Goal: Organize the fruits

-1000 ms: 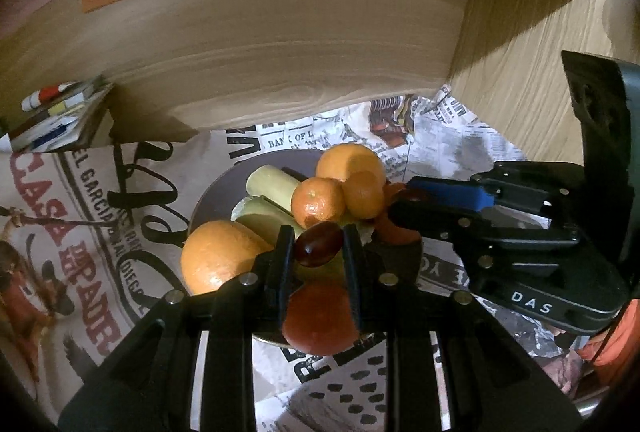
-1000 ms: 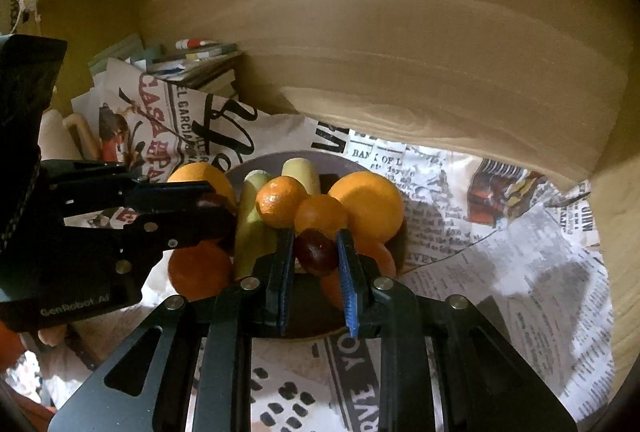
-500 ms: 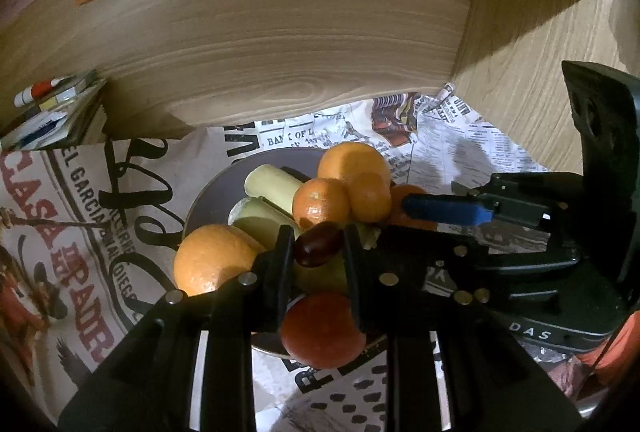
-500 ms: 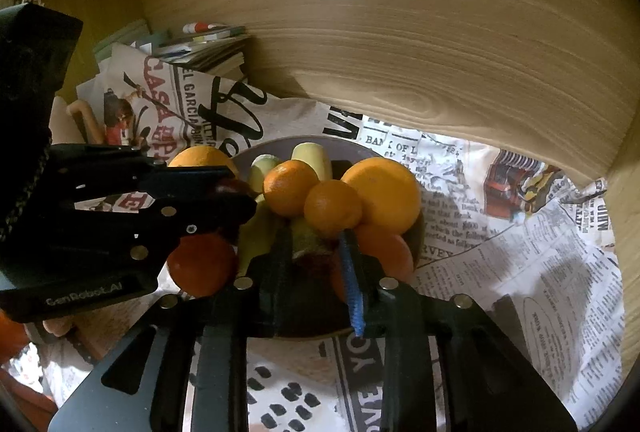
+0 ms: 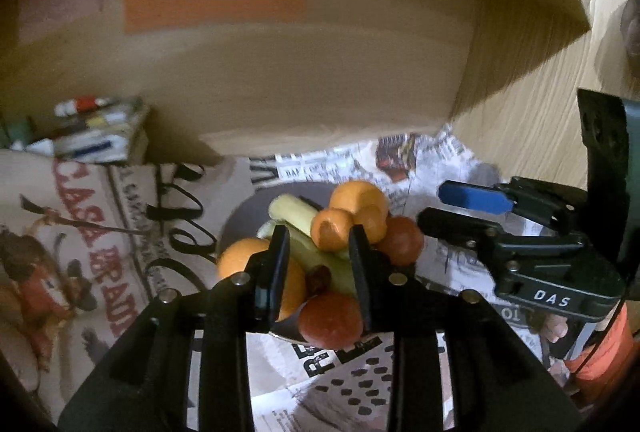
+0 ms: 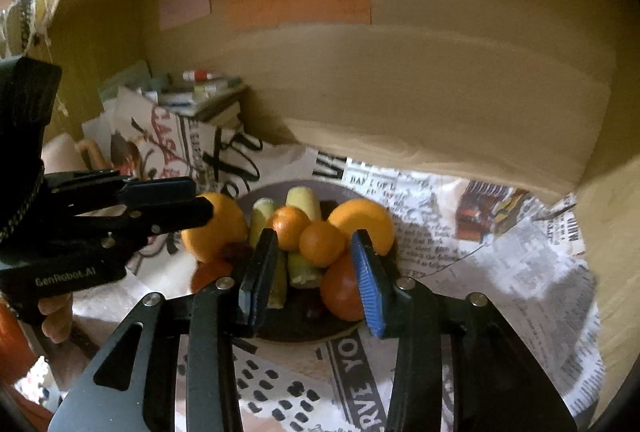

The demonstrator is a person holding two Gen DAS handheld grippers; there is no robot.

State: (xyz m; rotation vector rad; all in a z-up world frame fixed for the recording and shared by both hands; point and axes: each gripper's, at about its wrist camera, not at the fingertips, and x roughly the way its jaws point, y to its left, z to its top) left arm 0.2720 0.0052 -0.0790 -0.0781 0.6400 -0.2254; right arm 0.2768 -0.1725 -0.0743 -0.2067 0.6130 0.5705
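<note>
At the far left edge of the desk, a messy pile of books and pens (image 6: 196, 91) leans on the wooden back wall. Printed newspaper sheets (image 6: 500, 264) cover the desk.

The black left claw (image 5: 318, 264) hangs over the near rim of the round dark plate (image 5: 244, 220). Its jaws are opening, and nothing is between them. Just under it lies a small dark red grape (image 5: 319, 278), loose among the fruit.

The plate sits in the middle of the desk. It is heaped with big oranges (image 6: 216, 228), little round tangerines (image 6: 322, 244), pale yellow-green bananas (image 6: 304, 201) and red-orange tomato-like fruits (image 6: 340, 292). They all touch each other.

The right claw with blue pads (image 6: 314, 276) hangs over the plate's near right rim. Its jaws are opening too, and it holds nothing.

I think the sorting is nearly done. Every fruit I can see is on the plate. No fruit lies on the paper. I cannot tell if any more wait outside the pictures.
</note>
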